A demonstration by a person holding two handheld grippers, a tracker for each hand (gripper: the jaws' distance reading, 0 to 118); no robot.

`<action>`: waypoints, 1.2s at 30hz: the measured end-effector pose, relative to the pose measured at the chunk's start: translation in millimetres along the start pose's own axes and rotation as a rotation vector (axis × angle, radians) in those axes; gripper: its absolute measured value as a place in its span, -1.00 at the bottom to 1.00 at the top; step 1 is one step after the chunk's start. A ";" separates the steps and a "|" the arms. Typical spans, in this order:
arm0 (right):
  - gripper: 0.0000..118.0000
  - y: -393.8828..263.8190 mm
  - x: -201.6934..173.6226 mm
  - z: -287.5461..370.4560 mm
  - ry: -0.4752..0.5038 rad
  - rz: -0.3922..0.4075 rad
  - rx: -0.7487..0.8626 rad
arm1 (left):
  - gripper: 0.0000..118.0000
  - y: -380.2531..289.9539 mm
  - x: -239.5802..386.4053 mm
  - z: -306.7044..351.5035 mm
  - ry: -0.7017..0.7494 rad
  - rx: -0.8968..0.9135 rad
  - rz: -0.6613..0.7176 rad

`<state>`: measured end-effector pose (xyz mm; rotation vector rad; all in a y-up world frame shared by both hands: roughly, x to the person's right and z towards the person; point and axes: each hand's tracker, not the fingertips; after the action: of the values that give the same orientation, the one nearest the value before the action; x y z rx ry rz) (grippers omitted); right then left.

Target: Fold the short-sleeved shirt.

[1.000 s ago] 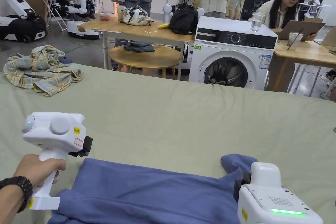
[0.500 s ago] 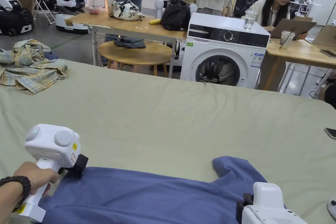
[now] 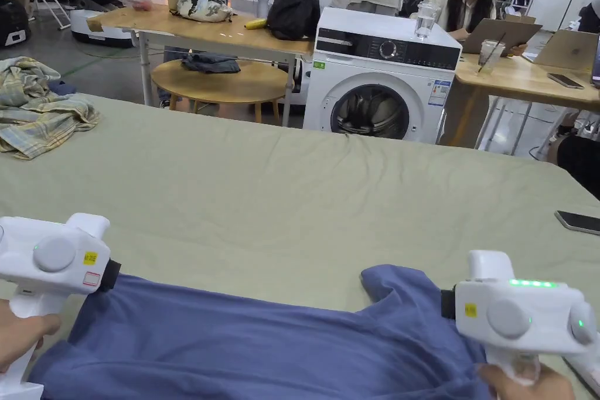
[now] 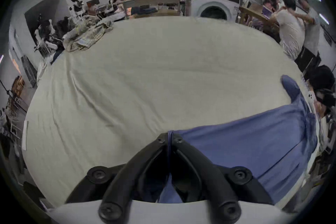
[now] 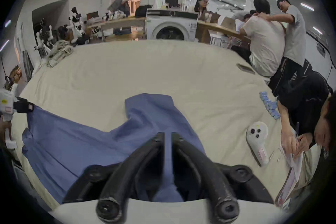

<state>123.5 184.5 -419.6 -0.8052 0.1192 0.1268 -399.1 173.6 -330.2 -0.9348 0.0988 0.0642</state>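
The blue shirt [image 3: 252, 342] lies flat on the green tabletop [image 3: 304, 196], stretched between the two claws.

The left claw [image 4: 168, 138] is pressed together on the shirt's edge. A thin fold of blue cloth runs up between its two jaws. From this claw the shirt spreads out to the right, and one sleeve [image 4: 290, 88] sticks up at the far end.

The right claw [image 5: 168, 137] is also pinching the shirt. A strip of blue cloth sits tight between its jaws. The sleeve lies just past the tips of this claw, and most of the shirt goes off to its left, all the way to the left claw.

A hand [image 3: 23, 334] holds the left claw's white handle.

Far beyond the left claw, near the tabletop's edge, lies a crumpled plaid shirt [image 3: 41, 111]. A phone [image 3: 579, 221] lies beyond the right claw, to its right.
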 end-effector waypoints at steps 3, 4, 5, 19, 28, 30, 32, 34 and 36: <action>0.03 16.7 15.0 -34.5 0.013 0.001 -0.111 | -1.00 -1.8 -0.3 4.1 0.000 0.010 0.002; 0.02 19.4 18.2 -44.0 -0.009 0.007 -0.137 | -1.00 -1.7 -2.2 0.8 -0.001 0.012 0.004; 0.02 21.7 20.4 -55.4 -0.041 0.017 -0.164 | -1.00 -1.9 -2.6 0.1 -0.003 0.015 0.006; -0.74 14.8 31.4 -119.8 0.048 -0.002 -0.275 | -1.00 -9.1 -2.4 -0.7 -0.007 0.022 0.035; -1.00 5.8 42.8 -63.1 0.108 -0.037 -0.164 | -1.00 -11.9 -12.3 11.9 -0.015 0.058 0.042; -1.00 0.0 43.6 -38.1 0.121 -0.040 -0.126 | -1.00 -15.4 -17.3 17.2 -0.021 0.070 0.046; -1.00 -6.2 39.4 -10.8 0.118 -0.038 -0.099 | -1.00 -22.6 -16.2 27.8 -0.028 0.076 0.051; -1.00 -12.8 36.8 12.0 0.095 -0.003 -0.061 | -1.00 -29.9 -14.5 36.4 -0.031 0.084 0.046; -1.00 -20.2 37.8 34.1 0.086 -0.003 -0.043 | -1.00 -39.5 -12.8 49.1 -0.033 0.094 0.044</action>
<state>166.0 197.9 -387.7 -0.8540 0.1971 0.0919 -405.1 189.6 -268.3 -0.8377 0.0911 0.1142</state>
